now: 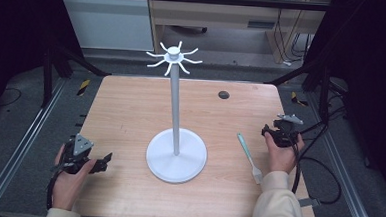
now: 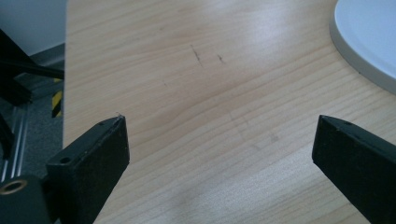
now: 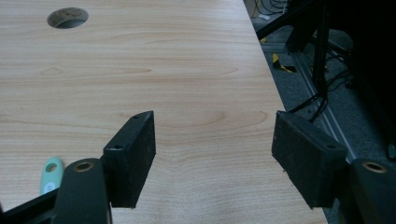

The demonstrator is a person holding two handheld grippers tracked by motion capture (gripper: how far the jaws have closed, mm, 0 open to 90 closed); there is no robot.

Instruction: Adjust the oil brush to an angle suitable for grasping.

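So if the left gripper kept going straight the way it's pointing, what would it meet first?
Probably the white stand base: the open left gripper points across the bare table toward it, though it may pass its near edge.

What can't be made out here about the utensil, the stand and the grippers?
- Utensil: its white head is too small in the high view; in the right gripper view the gripper body covers all but the handle's tip.
- Stand: base cut by the left gripper view's edge.

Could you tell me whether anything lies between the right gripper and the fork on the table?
Nothing does. In the high view, the stretch of table between the right gripper and the fork is bare wood.
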